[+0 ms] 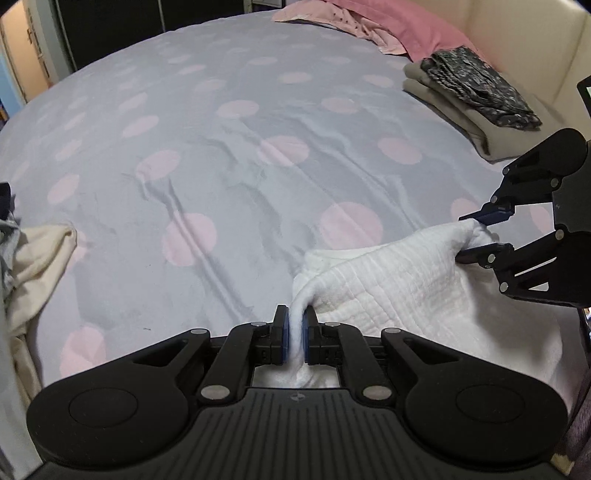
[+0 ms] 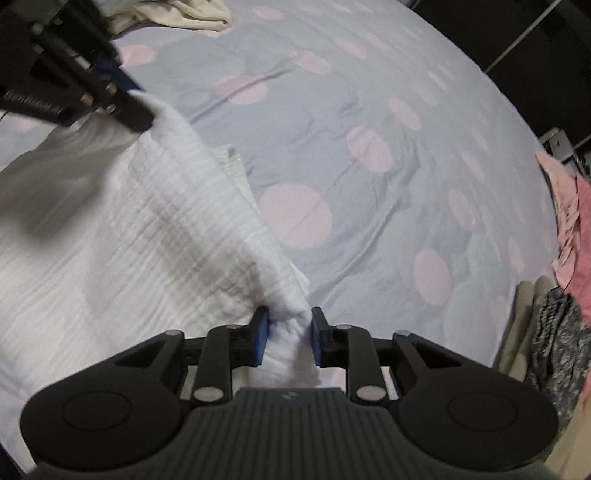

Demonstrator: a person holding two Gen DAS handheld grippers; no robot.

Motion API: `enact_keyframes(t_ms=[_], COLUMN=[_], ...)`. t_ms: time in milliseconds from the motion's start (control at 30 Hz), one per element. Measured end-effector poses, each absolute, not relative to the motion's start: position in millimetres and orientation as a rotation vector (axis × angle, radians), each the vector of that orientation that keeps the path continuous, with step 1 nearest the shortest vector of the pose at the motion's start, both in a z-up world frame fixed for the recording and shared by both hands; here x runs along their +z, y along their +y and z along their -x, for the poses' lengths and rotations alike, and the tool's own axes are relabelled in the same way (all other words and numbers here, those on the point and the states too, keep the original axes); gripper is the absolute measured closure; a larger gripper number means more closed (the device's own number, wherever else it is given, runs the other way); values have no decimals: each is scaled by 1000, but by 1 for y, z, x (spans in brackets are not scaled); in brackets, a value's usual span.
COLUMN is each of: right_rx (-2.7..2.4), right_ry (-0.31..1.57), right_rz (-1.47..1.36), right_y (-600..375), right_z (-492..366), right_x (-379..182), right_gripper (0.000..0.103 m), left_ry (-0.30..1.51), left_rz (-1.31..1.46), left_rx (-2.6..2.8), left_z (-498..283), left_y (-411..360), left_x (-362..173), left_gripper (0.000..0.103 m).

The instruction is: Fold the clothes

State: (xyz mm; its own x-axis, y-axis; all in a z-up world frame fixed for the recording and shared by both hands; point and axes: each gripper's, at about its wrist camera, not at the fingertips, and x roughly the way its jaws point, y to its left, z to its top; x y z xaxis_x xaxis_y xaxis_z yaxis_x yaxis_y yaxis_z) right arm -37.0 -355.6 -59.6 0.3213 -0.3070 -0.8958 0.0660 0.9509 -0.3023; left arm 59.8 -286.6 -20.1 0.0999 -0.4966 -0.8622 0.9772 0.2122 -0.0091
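Note:
A white crinkled garment [image 1: 399,280] lies at the near edge of the bed, lifted between both grippers. My left gripper [image 1: 295,332] is shut on one bunched corner of it. My right gripper [image 2: 288,338] is shut on another corner; it also shows in the left wrist view [image 1: 480,236] at the right, pinching the cloth. The garment [image 2: 129,221] stretches between them, and the left gripper [image 2: 125,99] appears at the upper left of the right wrist view.
The bed has a grey sheet with pink dots [image 1: 258,147]. A cream garment [image 1: 33,266] lies at the left edge. A folded stack with a dark patterned piece on top [image 1: 476,88] sits at the far right, next to pink clothes [image 1: 354,22].

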Motion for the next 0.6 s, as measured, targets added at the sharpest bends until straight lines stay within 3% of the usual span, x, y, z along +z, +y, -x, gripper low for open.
enact_keyframes(t_ms=[100,200,433,500,533,567,600], right_rx=[-300,-382,-505,-496,-491,-492,-493], right_ry=[1222,1192,1058,1017,999,985,971], right_rz=[202,156,-66,-153,-206,-262,-313], right_y=[-368,-378,-398,-397,-397,-397,-397], right_z=[31,35,71,85,93,100,106], right_x=[-67,-59,-32,-28,-27,-28,-30], right_gripper=[63,60,62,60,60,59,57], left_ry=[872,834,831,880,908,926,940], left_rz=[-655,-552,-357,-325,-305,-286,-273], left_rx=[-1203,-1159,-1137,-1124,-1113,-1096,-1083], left_z=[-65,-71,-73,-70,-69,-68,-69], left_y=[-285,-278,-243,-231,-224,-218,-214], left_x=[-21,-6,29,27,23,19,14], left_gripper=[90,87,85,74,58,50,50])
